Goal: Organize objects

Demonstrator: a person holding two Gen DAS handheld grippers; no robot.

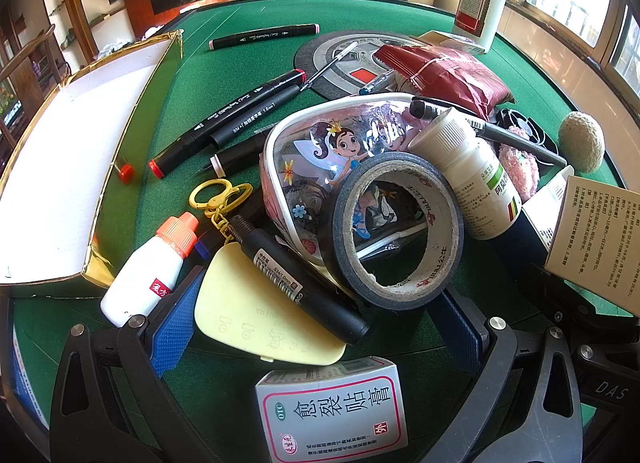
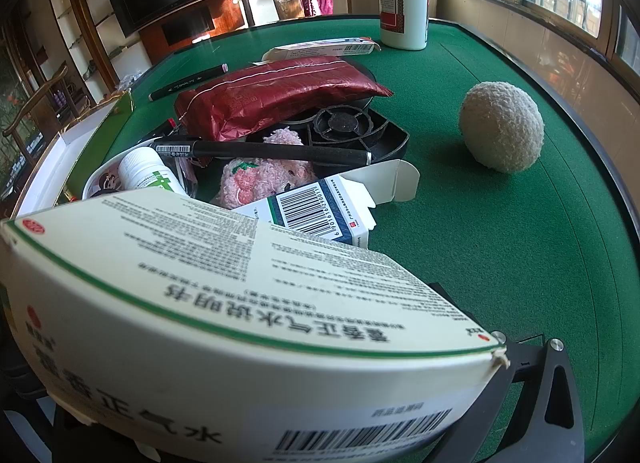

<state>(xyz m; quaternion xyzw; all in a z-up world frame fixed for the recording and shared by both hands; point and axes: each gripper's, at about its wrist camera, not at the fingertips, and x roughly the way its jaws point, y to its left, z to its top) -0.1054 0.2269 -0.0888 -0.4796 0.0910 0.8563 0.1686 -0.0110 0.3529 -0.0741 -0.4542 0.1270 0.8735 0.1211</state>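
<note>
My left gripper [image 1: 316, 327], jaws wide, straddles the yellow pad [image 1: 256, 315] and black marker [image 1: 296, 275], whose axis runs leftward away; the white box [image 1: 68, 167] lies farther left. My right gripper carries the medicine carton [image 2: 224, 303].

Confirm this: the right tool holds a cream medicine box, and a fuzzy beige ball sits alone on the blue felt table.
One detail is wrong: the felt table is green, not blue. The right wrist view shows it. The rest stands: the right tool holds the cream medicine box, and the fuzzy beige ball sits alone.
</note>
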